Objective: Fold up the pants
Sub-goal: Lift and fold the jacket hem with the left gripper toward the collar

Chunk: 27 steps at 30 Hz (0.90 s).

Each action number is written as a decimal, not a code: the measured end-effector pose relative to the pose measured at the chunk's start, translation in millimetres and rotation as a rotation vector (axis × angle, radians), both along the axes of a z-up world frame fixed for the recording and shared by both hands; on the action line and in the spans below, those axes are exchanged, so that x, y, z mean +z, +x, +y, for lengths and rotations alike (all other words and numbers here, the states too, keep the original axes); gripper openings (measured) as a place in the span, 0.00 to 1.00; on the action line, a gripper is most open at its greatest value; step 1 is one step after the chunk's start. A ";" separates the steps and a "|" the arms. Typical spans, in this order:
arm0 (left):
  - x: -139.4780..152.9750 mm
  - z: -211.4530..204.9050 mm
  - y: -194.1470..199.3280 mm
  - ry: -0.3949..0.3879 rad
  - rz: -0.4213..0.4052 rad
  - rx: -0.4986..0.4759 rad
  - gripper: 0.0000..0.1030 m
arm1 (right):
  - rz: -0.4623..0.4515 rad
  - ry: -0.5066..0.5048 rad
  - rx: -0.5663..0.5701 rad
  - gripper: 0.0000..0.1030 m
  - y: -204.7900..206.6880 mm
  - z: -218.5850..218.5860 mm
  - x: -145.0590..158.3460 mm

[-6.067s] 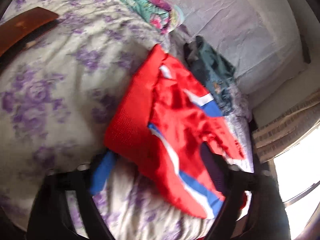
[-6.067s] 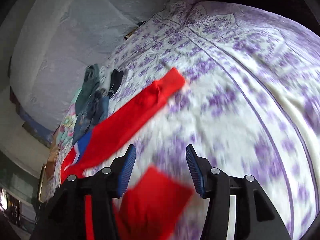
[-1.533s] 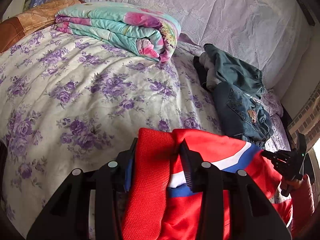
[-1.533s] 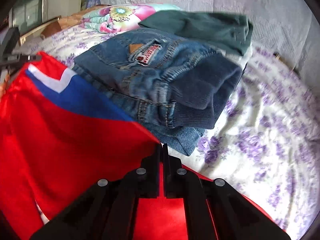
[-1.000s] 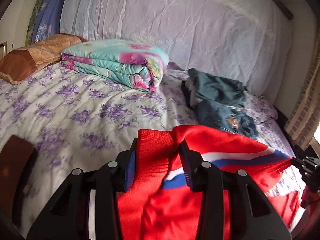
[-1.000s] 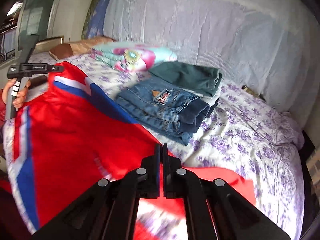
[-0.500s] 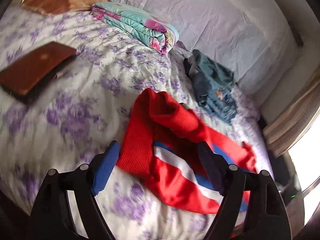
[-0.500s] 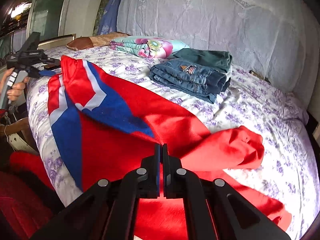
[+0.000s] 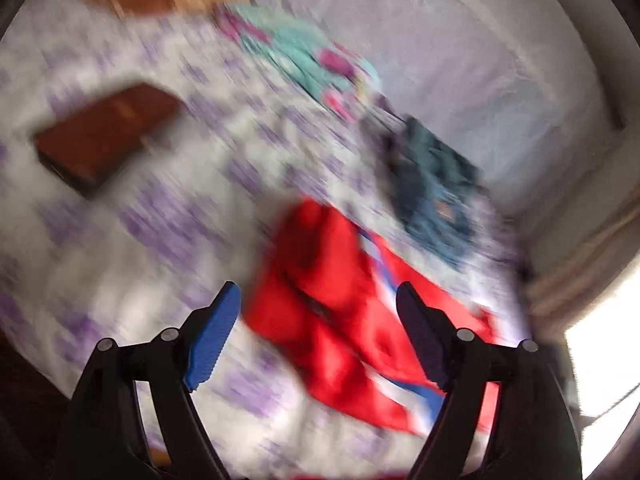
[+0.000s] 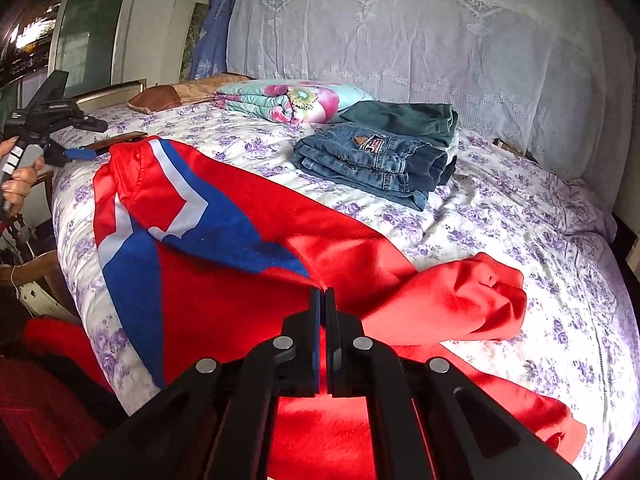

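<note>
Here, the red pants (image 10: 248, 240) lay spread across the bed (image 10: 520, 216), a smooth, slightly shiny fabric with blue and white panels toward nine o'clock in the right wrist view and a bunched, ribbed-looking red end (image 10: 472, 300) at about three o'clock. The right gripper (image 10: 323, 300) had its jaws pressed together on a fold of the pants near the middle, the cloth running out from between the black fingers.

The left gripper (image 9: 318, 316) stood wide apart, holding nothing, its blue ridged pad (image 9: 212, 340) and dark pad on either side of the pants (image 9: 340, 312) below; that view was badly blurred. Seen from the right wrist camera, the left gripper (image 10: 76, 140) sat at nine o'clock by the edge of the bed, held in a hand (image 10: 20, 180).

No containers showed; the bed carried everything. Its cover was soft white cotton with a purple flower print, lightly wrinkled. At twelve o'clock lay folded jeans (image 10: 372, 160), thick denim with a stitched patch, just beside a folded dark green garment (image 10: 404, 118). To their left lay a folded floral blanket (image 10: 292, 100) in teal and pink, then a brown pillow (image 10: 180, 94). A flat brown rectangular thing (image 9: 108, 136) lay on the cover at ten o'clock in the left view. A pale lace-patterned curtain (image 10: 400, 28) hung behind the bed.
</note>
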<state>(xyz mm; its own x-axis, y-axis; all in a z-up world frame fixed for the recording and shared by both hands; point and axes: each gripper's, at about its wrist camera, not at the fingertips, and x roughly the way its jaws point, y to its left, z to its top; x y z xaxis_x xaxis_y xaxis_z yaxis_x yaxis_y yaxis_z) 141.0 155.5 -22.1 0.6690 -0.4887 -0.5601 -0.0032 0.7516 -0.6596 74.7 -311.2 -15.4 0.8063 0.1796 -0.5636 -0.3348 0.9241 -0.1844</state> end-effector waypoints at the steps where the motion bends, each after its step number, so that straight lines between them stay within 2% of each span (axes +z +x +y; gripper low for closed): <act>1: -2.2 -3.5 1.0 -0.049 0.018 -0.044 0.69 | 0.002 0.003 0.000 0.02 0.8 0.0 -0.1; 5: -9.0 -24.5 12.1 -0.046 0.068 -0.086 0.65 | 0.005 0.015 -0.004 0.02 2.4 -0.7 0.3; 11: -11.3 -40.2 36.5 0.025 0.066 -0.016 0.60 | 0.016 0.011 -0.006 0.02 2.7 0.5 0.0; 12: -14.2 -39.2 40.8 0.019 0.074 -0.011 0.58 | 0.015 0.012 -0.008 0.02 2.3 0.5 0.5; 14: -18.3 -32.1 45.1 0.015 0.085 0.002 0.41 | 0.010 0.007 -0.010 0.02 1.0 1.3 2.9; 16: -19.1 -22.3 44.3 -0.020 0.075 0.000 0.28 | -0.003 -0.001 -0.015 0.02 -2.1 1.8 6.2; 18: -14.3 -10.9 35.5 -0.054 0.054 0.000 0.24 | -0.014 0.002 -0.015 0.02 -9.5 2.2 12.7; 21: -3.7 -3.9 21.2 -0.049 0.023 -0.024 0.24 | -0.025 -0.004 0.007 0.02 -27.7 4.7 23.8; 23: 0.3 -2.6 11.2 -0.021 0.013 -0.048 0.24 | -0.011 -0.012 0.033 0.02 -40.2 9.0 26.0; 27: -14.0 -11.4 5.6 0.133 0.039 -0.059 0.24 | 0.068 -0.045 0.078 0.02 -57.6 22.4 2.6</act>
<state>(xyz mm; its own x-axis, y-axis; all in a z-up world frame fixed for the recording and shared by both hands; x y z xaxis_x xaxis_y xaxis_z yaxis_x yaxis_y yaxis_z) 146.6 144.1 -36.0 0.6181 -0.4464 -0.6471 0.0198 0.8317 -0.5548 17.1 -288.9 -12.8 0.7505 0.2133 -0.6254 -0.4184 0.8860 -0.1999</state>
